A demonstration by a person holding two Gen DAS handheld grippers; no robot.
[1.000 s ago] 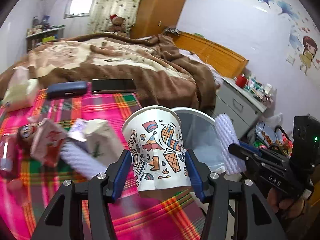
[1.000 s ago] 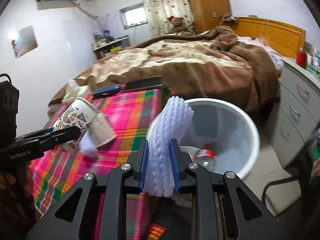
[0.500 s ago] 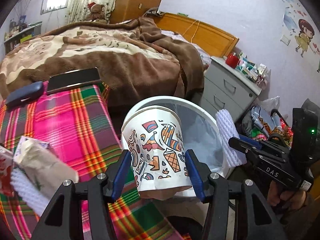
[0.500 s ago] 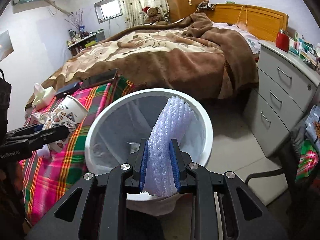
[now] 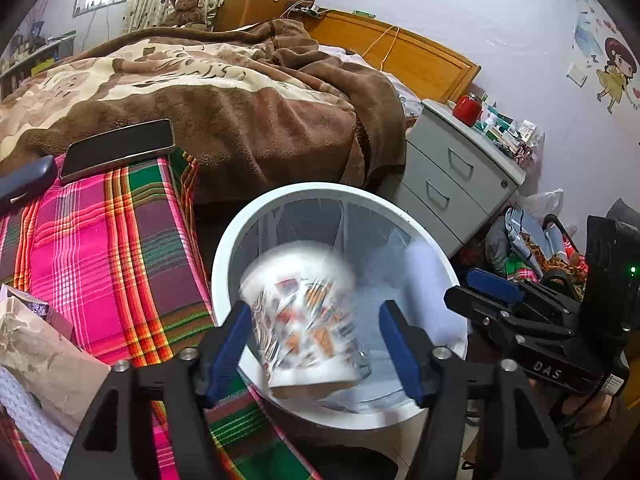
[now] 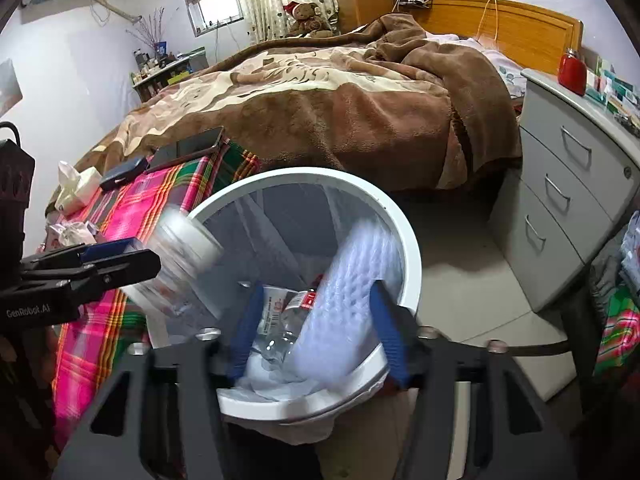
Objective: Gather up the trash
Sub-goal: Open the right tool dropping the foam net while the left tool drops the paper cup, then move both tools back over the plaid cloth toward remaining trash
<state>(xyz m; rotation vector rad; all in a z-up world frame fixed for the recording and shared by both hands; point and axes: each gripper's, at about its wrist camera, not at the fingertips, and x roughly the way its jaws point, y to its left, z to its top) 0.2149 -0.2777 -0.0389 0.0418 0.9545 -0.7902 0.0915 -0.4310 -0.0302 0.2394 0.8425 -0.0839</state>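
Release over the bin [image 5: 224, 248], both at once, judging by the blur:

- Left gripper [image 5: 316, 340]: jaws spread wide, gripping nothing; cup [image 5: 304, 312] blurred between them, apparently free and dropping, over the near-left part of the bin mouth
- Right gripper [image 6: 316, 328]: jaws likewise spread, gripping nothing; foam net [image 6: 360, 280] blurred between them, tilted, inside the rim on the far-right side
- Already in the bin: a clear bottle [image 6: 288, 316] with a red label, lying on the white liner

To do this step well:

- Hold both grippers level above the opening until cup and foam net clear the fingers; no sideways sweep, or a light cup may be batted over the rim
- Watch the cup: near the left rim, beside the plaid cloth [image 5: 120, 248], so a bounce out onto the cloth looks the likeliest miss
- Keep jaws wide while lifting away, straight up and back, clear of the liner
- Keep the two grippers apart; close together over one opening
- Next likely targets on the cloth: brown paper bag [image 5: 44, 352] and a white foam net [image 5: 28, 420] at lower left
- Leave phone [image 5: 116, 148] and dark case [image 5: 24, 180] alone: not trash, by the look of them
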